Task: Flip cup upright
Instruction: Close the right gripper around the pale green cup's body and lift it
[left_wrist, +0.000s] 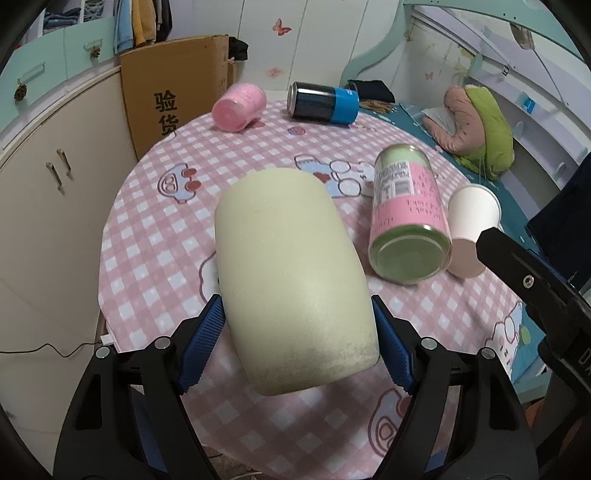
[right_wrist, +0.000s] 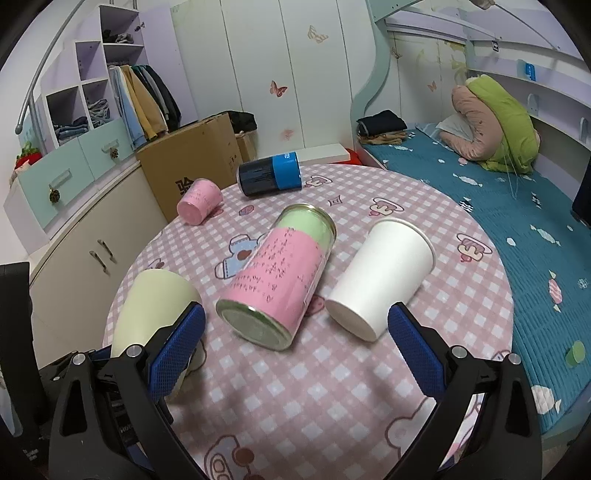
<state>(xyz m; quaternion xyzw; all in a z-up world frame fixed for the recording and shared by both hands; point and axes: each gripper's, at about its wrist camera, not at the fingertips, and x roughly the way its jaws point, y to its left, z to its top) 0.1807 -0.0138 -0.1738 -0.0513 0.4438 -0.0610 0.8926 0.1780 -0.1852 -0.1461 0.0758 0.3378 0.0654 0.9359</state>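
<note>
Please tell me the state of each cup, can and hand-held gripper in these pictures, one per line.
cream cup: tilted, base toward camera, clamped.
white paper cup: lying on its side.
pink cup: lying on its side.
pink-labelled green can: lying on its side.
blue can: lying on its side.
left hand-held gripper: shut on the cream cup.
right hand-held gripper: open, holding nothing.

I see a pink-checked table (right_wrist: 332, 387), cardboard box (right_wrist: 192, 166) behind it, wardrobe with hanging clothes (right_wrist: 144, 99), folded dark clothes (right_wrist: 382, 123) on the bed (right_wrist: 517, 229), green-and-pink bedding bundle (right_wrist: 495, 122) at its far end.
</note>
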